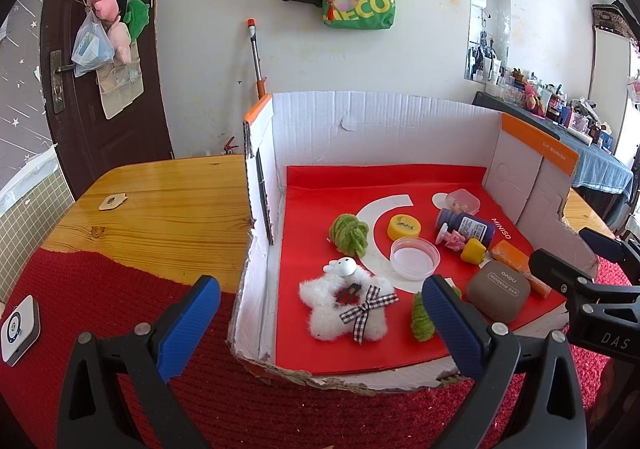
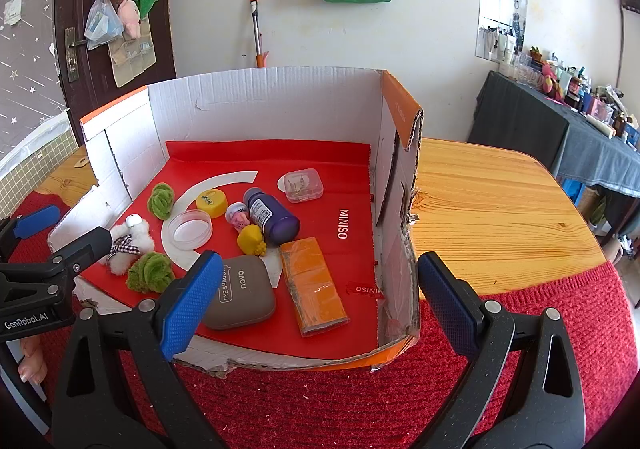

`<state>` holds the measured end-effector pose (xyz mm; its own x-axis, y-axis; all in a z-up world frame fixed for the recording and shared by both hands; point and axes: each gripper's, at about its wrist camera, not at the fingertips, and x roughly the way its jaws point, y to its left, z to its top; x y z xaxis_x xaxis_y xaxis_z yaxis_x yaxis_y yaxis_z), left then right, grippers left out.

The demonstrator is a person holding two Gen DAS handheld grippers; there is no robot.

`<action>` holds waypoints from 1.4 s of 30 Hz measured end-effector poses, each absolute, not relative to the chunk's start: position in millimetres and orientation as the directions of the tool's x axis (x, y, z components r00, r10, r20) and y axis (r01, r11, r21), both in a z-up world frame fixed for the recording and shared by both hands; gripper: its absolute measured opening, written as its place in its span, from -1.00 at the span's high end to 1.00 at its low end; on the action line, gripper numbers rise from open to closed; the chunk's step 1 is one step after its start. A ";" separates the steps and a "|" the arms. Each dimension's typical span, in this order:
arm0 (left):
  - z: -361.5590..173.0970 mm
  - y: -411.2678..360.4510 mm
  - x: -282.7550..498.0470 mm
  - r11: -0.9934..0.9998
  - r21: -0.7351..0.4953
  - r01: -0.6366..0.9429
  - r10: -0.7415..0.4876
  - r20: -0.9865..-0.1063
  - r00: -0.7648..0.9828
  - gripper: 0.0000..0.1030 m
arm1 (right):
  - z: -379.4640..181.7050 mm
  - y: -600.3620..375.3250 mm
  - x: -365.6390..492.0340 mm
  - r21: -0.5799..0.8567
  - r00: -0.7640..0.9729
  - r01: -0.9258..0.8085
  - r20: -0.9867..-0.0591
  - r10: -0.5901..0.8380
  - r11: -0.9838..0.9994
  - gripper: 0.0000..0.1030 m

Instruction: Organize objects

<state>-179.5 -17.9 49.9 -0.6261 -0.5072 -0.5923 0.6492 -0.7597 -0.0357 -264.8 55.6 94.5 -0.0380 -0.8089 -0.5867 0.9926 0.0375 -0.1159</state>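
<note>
An open cardboard box [image 1: 372, 129] [image 2: 264, 105] with a red floor stands on the table. In it lie a white fluffy star [image 1: 344, 309] [image 2: 128, 245], two green pompoms [image 1: 348, 235] [image 1: 420, 319], a yellow cap [image 1: 404, 227] [image 2: 211, 202], a clear round lid [image 1: 414, 258] [image 2: 189, 230], a purple bottle [image 1: 466, 227] [image 2: 272, 219], a grey eye-shadow case [image 1: 498, 295] [image 2: 240, 291], an orange block [image 2: 314, 287] and a clear small case [image 2: 301, 185]. My left gripper [image 1: 320, 329] is open and empty before the box's front. My right gripper [image 2: 316, 307] is open and empty at the box's front right corner.
The box sits on a wooden table [image 2: 492, 201] with a red knitted mat [image 1: 100, 309] at the front. A white square device [image 1: 20, 329] lies at the mat's left. A dark-clothed side table [image 2: 560, 129] with clutter stands at the right.
</note>
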 end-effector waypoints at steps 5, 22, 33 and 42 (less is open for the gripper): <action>49.9 -17.9 -179.5 -0.758 -0.036 0.651 -0.509 -0.592 -0.625 -0.99 | 94.8 55.7 -265.1 -0.116 -0.037 0.993 -0.587 -0.809 0.039 -0.92; 77.9 -2.7 -151.4 -0.763 -0.041 0.646 -0.537 -0.515 -0.667 -0.99 | 119.4 86.5 -252.5 -0.162 -0.039 0.986 -0.491 -0.870 0.047 -0.92; 58.6 17.5 -122.1 -0.770 -0.077 0.633 -0.447 -0.643 -0.622 -0.99 | 111.2 129.5 -248.5 -0.120 -0.036 0.992 -0.598 -0.801 0.046 -0.92; 25.9 27.6 -131.5 -0.783 -0.060 0.619 -0.382 -0.740 -0.554 -0.99 | 73.5 124.7 -258.9 -0.092 -0.069 0.996 -0.725 -0.685 -0.003 -0.92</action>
